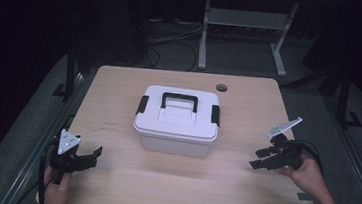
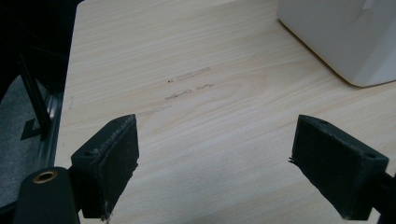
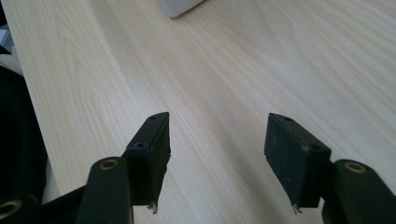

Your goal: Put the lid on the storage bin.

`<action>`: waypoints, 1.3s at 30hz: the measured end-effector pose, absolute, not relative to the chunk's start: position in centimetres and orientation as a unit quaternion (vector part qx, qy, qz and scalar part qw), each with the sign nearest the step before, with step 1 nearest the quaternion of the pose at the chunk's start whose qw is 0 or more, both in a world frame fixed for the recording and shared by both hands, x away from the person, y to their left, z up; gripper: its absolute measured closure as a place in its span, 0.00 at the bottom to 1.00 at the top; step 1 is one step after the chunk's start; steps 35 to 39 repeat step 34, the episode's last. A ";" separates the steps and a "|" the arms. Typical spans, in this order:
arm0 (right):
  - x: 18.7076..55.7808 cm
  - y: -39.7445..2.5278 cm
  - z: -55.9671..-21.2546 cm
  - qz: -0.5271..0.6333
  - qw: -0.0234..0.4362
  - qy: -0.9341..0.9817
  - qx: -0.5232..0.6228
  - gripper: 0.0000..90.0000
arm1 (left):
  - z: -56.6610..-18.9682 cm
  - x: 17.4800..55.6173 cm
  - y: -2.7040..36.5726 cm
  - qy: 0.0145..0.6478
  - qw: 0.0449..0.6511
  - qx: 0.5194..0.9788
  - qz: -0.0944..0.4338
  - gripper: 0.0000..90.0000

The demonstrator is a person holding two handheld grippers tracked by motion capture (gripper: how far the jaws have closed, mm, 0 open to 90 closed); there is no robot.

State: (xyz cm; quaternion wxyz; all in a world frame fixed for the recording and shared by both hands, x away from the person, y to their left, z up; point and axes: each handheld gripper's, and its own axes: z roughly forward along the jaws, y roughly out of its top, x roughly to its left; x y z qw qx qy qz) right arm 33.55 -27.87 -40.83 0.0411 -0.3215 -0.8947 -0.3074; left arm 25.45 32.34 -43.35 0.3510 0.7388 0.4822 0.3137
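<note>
Pale wood grain runs across the table (image 1: 110,185), and from the high view my white box (image 1: 177,120) sits at its middle, a little toward the far edge, lid on, with a black handle (image 1: 179,101) lying across the top and a black latch (image 1: 142,104) at each short end. My left gripper (image 1: 94,153) hangs over the near left corner, its grey three-cornered plate (image 1: 68,140) facing up, my left hand (image 1: 55,190) wrapped round the grip at the near edge. My right gripper (image 1: 260,158) sits near the right edge, well apart from the box, held by my right hand (image 1: 307,175). A round cable hole (image 1: 221,88) marks the far edge.

Looking along my left gripper (image 2: 215,163), the jaws stand wide apart with nothing but bare table (image 2: 196,46) between them. Some faint scuff marks (image 2: 187,86) lie ahead, and a lower corner of the box (image 2: 345,37) shows at the top right, well clear of my pads.

Looking along my right gripper (image 3: 217,154), the jaws are spread as well, holding nothing, above bare wood (image 3: 280,56). A small corner of the box (image 3: 177,5) peeks in at the top.
</note>
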 end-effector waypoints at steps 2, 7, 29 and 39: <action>33.3 -28.2 -41.1 -0.310 0.042 -0.892 -0.326 0.44 | -43.4 25.5 32.3 0.482 0.350 0.740 0.313 0.16; 32.6 -28.7 -41.6 -0.316 0.043 -0.888 -0.331 0.44 | -43.4 25.5 32.3 0.481 0.350 0.740 0.313 0.16; 30.4 -29.6 -43.0 -0.322 0.048 -0.883 -0.339 0.44 | -43.4 25.5 32.3 0.482 0.351 0.739 0.314 0.16; 29.8 -29.7 -42.9 -0.323 0.046 -0.882 -0.340 0.43 | -43.3 25.5 32.2 0.480 0.352 0.740 0.315 0.16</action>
